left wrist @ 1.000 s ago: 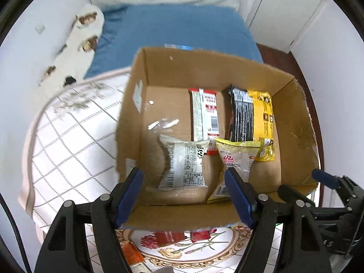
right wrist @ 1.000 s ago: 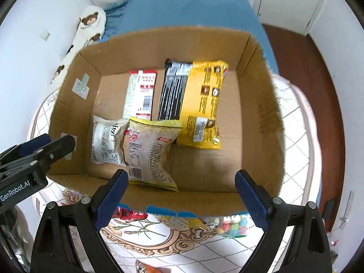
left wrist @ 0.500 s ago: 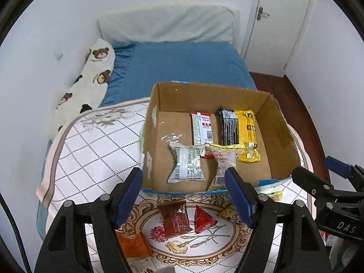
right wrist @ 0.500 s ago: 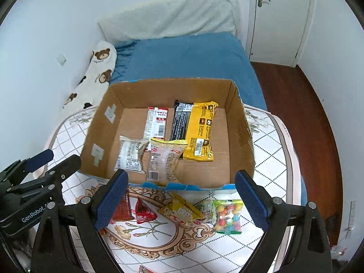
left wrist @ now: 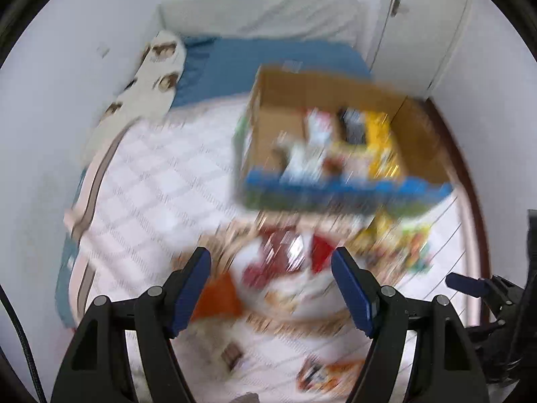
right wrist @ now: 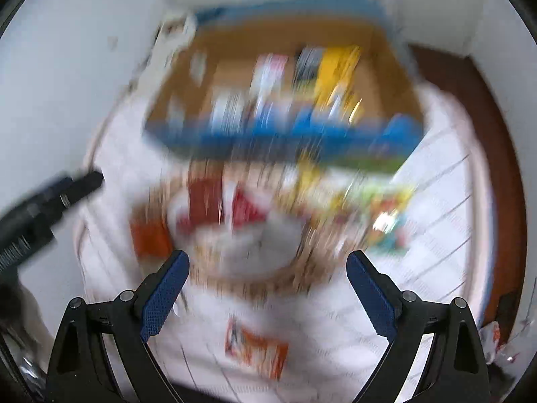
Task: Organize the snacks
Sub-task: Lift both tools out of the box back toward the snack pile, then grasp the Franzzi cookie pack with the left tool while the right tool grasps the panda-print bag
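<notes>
A small white-walled bedroom held a bed (left wrist: 268,57) with a blue sheet, and nearer the cameras a table (left wrist: 151,194) under a white checked cloth. Both views were badly smeared, so fine detail was lost.

On the left of the table the cloth lay bare. The left gripper (left wrist: 271,288) hung above the cloth's patterned centre, jaws apart and nothing between them. Just beyond its fingers lay an orange packet (left wrist: 218,297) and two red packets (left wrist: 268,262), loose on the cloth. Nearer the table's front edge lay an orange-and-white packet (right wrist: 256,349), apart from the rest. Further right, a yellow packet (right wrist: 307,174) and a bright multicoloured bag (right wrist: 389,218) sat just in front of the box (left wrist: 423,154). The cardboard box stood at the far side of the table, open-topped, its near wall printed blue, with several snacks already inside, a yellow one (left wrist: 381,144) among them. The right gripper (right wrist: 267,294) also stood wide and empty, above the same cluster.

The step in hand looked like the move between placements: both claws free over the unsorted snacks, some boxed, at least six not. The next move would call for settling on one loose packet, lowering with the jaws straddling it, and closing on a thin, crinkly wrapper lying flat on soft cloth. A low, square approach seemed needed.
</notes>
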The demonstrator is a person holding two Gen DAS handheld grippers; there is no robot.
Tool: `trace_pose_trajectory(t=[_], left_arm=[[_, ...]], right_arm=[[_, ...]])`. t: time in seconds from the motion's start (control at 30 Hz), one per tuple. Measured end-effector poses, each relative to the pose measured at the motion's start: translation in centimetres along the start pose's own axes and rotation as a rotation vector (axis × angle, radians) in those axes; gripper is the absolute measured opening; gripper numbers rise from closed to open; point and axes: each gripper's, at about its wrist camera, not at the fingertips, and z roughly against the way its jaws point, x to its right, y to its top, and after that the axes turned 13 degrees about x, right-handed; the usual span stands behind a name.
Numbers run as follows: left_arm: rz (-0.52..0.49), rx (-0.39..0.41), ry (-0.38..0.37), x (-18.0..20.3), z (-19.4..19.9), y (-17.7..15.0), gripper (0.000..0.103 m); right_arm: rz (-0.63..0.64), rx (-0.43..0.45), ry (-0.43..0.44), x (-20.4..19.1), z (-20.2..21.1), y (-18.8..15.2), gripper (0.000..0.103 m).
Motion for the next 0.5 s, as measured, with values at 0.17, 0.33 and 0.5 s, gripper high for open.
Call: trace_pose_trajectory(t=[0.17, 0.33, 0.5], left_arm=[[0.003, -0.209, 0.076, -3.4, -3.2, -8.9, 0.073], [0.054, -0.379, 0.119, -6.3, -5.1, -16.5, 0.073], [0.12, -0.455, 0.128, -7.8, -6.2, -20.4, 0.073]], right_arm=[[0.263, -0.225, 0.04, -4.3, -5.5, -8.5, 0.097], [0.663, -0.336, -0.02, -8.8, -8.6, -16.0, 0.097], [0.923, -0.406, -0.074, -10.4, -11.6, -21.1, 0.09]])
